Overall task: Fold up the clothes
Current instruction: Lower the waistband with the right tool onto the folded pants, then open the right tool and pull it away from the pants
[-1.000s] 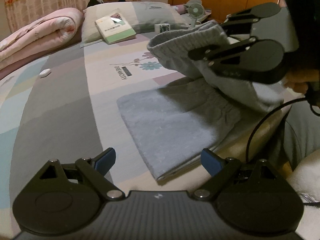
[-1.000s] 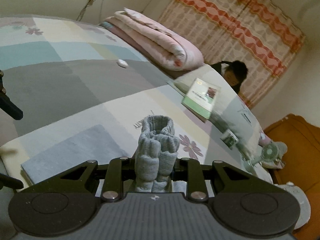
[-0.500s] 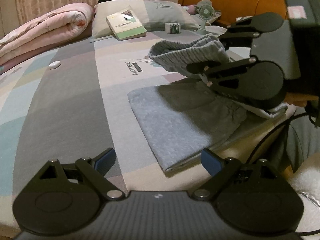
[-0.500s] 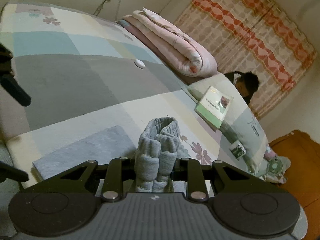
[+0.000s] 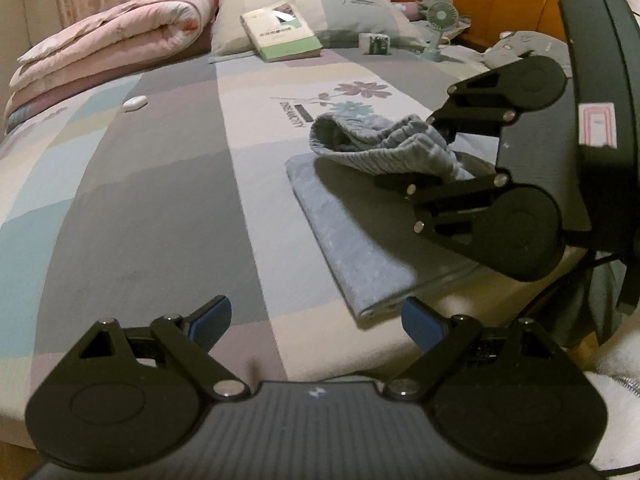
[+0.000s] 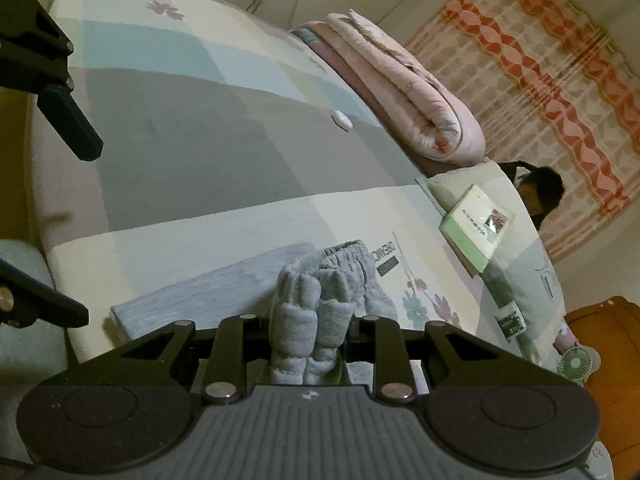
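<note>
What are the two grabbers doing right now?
Left gripper: open, holding nothing.
Right gripper: shut on the grey waistband of the pants.

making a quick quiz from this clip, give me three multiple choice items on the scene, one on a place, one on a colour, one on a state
1. Where does the book lie?
A. on the pillow
B. on the floor
C. under the quilt

2. What colour is the rolled quilt?
A. pink
B. black
C. green

3. How is the left tool?
A. shut on the book
B. open, holding nothing
C. shut on the quilt

Key: 1 A, the book rests on the pillow at the head of the bed. 2 A, its cover is pale pink. 3 B, its blue pads stand wide apart over the bed, while the right tool pinches the grey pants.
</note>
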`<move>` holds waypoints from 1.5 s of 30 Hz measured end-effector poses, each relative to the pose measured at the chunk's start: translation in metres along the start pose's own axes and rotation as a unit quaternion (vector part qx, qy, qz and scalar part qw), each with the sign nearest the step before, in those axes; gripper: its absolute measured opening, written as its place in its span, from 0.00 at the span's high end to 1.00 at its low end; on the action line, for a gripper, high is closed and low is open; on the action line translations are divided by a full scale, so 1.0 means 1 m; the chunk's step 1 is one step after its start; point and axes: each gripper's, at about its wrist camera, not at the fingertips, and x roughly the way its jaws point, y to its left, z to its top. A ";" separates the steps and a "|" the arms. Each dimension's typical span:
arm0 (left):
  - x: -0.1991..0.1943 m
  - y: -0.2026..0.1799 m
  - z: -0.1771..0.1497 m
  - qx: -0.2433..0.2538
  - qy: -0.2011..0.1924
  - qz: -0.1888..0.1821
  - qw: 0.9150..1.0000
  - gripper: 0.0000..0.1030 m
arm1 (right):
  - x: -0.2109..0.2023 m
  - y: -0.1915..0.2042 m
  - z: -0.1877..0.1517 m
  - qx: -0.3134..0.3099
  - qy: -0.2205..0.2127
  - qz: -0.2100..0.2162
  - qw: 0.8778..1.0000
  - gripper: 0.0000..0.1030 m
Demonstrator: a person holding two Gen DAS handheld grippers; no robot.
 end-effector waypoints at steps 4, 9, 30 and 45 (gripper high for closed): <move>0.001 0.001 -0.001 -0.005 0.003 0.004 1.000 0.11 | -0.001 0.001 0.001 0.004 -0.003 0.001 1.000 0.71; 0.002 0.001 -0.003 -0.011 0.006 0.007 1.000 0.11 | 0.003 0.005 0.004 0.004 -0.003 0.010 1.000 0.71; -0.006 -0.010 0.001 0.009 0.035 0.038 0.999 0.11 | -0.039 -0.066 -0.036 0.154 -0.038 0.181 0.971 0.41; 0.073 -0.095 0.097 0.144 -0.025 -0.098 0.984 0.11 | -0.062 -0.136 -0.178 0.321 0.063 0.119 0.938 0.29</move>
